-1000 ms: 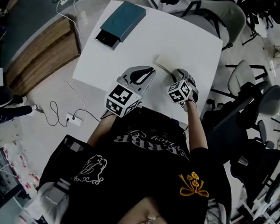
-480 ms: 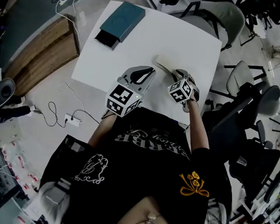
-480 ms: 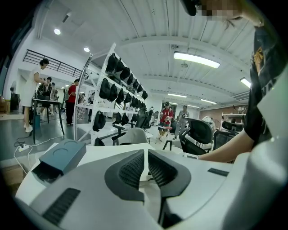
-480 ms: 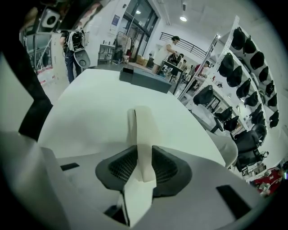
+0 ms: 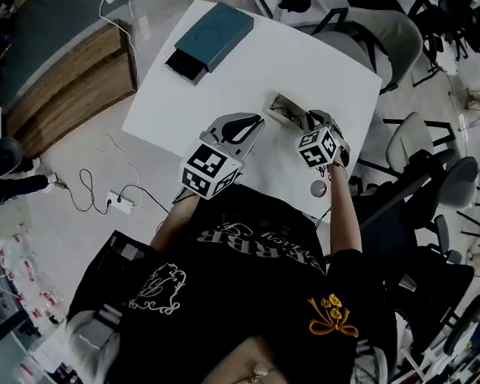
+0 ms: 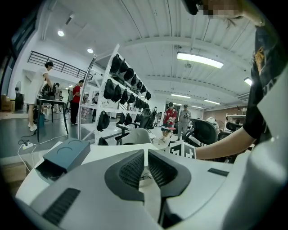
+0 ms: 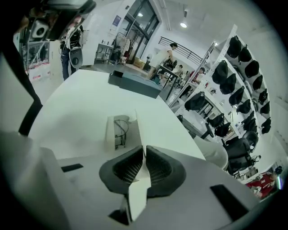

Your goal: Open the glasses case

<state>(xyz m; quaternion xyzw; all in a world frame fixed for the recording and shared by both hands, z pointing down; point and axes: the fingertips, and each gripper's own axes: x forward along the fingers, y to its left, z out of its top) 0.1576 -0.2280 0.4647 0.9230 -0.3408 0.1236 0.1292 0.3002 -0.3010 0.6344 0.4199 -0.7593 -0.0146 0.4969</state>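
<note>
A white glasses case (image 5: 282,109) lies on the white table (image 5: 230,89), its lid (image 7: 138,134) raised on edge. Thin-framed glasses (image 7: 120,128) show inside the base. My right gripper (image 5: 307,123) holds the lid's thin edge, its jaws closing on it; in the right gripper view the flap stands pinched between the dark pads of the right gripper (image 7: 144,155). To the case's left my left gripper (image 5: 255,125) hovers apart from it. In its own view the left gripper (image 6: 146,155) has its pads nearly together with nothing between them.
A teal box (image 5: 211,35) sits at the table's far left corner, also seen in the left gripper view as the teal box (image 6: 67,155). Office chairs (image 5: 371,29) crowd the far and right sides. Cables lie on the floor (image 5: 102,191) to the left.
The right gripper's jaws closed on the case's lid and moved up and away from me, swinging it open. The glasses inside now show. The left gripper stayed put.
</note>
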